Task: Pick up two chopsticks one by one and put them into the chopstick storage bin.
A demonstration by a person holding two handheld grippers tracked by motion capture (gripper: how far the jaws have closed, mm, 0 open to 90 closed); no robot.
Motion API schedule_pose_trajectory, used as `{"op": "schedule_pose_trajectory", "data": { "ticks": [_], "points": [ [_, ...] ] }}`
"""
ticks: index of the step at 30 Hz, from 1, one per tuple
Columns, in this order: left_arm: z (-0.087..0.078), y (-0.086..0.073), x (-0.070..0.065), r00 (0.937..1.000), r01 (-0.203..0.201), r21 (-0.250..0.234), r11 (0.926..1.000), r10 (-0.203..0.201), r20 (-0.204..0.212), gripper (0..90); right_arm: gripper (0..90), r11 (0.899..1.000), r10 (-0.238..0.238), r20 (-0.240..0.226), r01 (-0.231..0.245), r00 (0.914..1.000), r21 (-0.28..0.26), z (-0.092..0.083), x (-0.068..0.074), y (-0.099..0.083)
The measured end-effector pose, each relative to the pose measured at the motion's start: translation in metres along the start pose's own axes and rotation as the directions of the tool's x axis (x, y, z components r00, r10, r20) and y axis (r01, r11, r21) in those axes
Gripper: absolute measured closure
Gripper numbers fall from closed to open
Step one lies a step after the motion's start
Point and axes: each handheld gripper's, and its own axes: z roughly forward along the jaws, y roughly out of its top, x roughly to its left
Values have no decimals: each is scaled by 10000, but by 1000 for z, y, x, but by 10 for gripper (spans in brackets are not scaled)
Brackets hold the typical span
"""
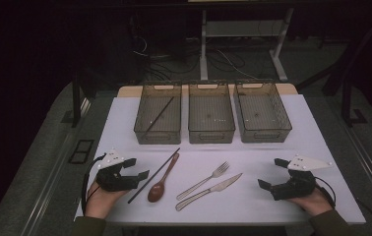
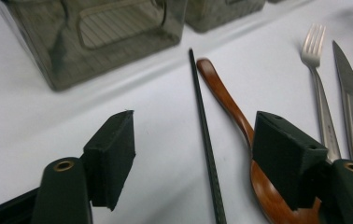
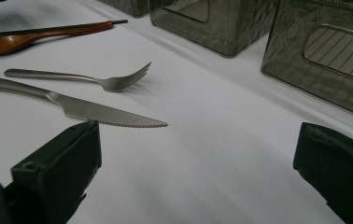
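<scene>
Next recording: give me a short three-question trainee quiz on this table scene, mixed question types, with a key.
1. True or false: the chopstick lies between the left gripper jaws.
2. Which bin already holds a chopstick: A left bin, B middle bin, C right bin?
3. Fill in: the fork lies between the spoon and the ____.

Key
1. True; the jaws stand open around it, not touching.
2. A.
3. Knife.
</scene>
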Motion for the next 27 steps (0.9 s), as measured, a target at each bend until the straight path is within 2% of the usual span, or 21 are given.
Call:
{"op": "schedule_pose_trajectory", "data": {
  "ticks": [8,14,18,24,27],
  "points": [
    [6,-2,-5,9988,-402,686,9968,381,318,563,2,10000,-42,-9,42,10000,-24,0,0,0],
    [9,-3,-6,9987,-314,1061,9939,269,439,694,2,10000,-58,-8,58,10000,-11,0,0,0],
    [11,-4,-7,9987,-196,1235,9921,137,485,735,2,10000,-67,-4,67,10000,4,1,0,0],
    [16,-6,-9,9983,-217,1685,9855,122,570,771,2,10000,-86,-5,86,10000,15,1,0,0],
    [17,-6,-9,9982,-391,1953,9800,297,512,775,3,10000,-77,5,77,10000,17,1,0,0]
  ]
}}
